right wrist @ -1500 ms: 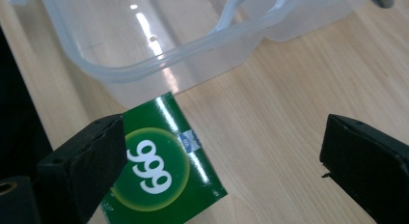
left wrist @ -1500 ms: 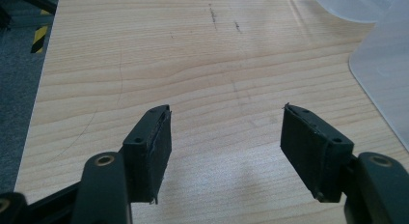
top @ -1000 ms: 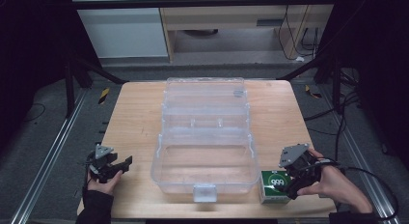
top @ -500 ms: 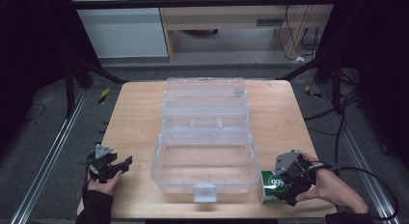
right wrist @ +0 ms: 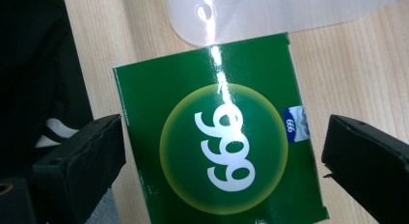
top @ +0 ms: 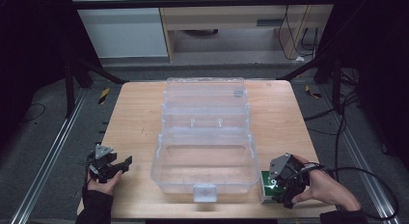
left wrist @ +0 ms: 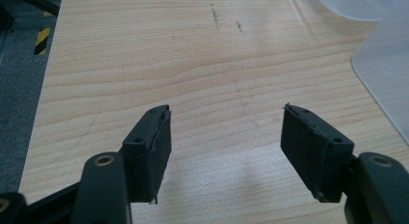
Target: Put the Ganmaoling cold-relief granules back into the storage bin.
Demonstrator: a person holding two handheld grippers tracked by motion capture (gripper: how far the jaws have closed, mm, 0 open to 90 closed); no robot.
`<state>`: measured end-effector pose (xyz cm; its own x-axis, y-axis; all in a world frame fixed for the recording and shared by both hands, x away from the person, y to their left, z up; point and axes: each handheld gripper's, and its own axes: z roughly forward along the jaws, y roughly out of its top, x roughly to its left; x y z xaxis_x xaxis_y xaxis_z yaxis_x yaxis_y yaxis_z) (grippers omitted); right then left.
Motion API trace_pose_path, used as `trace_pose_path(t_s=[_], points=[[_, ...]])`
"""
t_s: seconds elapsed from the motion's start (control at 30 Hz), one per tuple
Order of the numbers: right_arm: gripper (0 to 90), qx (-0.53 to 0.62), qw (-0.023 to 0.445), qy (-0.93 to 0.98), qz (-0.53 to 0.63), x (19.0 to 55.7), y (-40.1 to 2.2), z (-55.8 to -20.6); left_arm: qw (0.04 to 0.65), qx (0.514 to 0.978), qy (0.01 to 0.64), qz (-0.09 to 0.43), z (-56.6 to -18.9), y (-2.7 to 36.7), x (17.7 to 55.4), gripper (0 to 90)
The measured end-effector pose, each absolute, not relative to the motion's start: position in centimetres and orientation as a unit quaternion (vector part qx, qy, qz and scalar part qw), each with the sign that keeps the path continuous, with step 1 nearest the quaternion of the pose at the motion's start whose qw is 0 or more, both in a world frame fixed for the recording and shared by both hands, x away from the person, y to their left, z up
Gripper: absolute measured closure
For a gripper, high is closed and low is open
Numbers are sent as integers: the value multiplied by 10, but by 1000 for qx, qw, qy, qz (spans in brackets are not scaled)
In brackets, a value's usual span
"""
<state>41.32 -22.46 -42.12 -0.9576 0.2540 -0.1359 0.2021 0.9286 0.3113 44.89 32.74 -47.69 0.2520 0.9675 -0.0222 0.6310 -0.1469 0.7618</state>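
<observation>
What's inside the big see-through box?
The clear plastic box lies open, and nothing shows inside; the wooden table shows through its bottom. The green box sits outside it, on the table beside its corner.

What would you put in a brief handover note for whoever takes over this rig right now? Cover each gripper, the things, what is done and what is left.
Left gripper: open, empty, over bare table left of the clear bin.
Right gripper: open, jaws either side of the green box, not yet closed.
Box lies flat at the table's near right corner, beside the bin. Bin is open and looks empty.
Done: nothing packed.
Left: probably grip the box and put it in the bin.
</observation>
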Motion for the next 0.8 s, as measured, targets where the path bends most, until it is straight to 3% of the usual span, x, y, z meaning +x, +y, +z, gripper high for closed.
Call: trace_pose_path(t_s=[0.8], points=[[65, 86, 55, 990, 98, 424, -214, -445, 337, 716, 558, 249, -477, 328, 449, 346]])
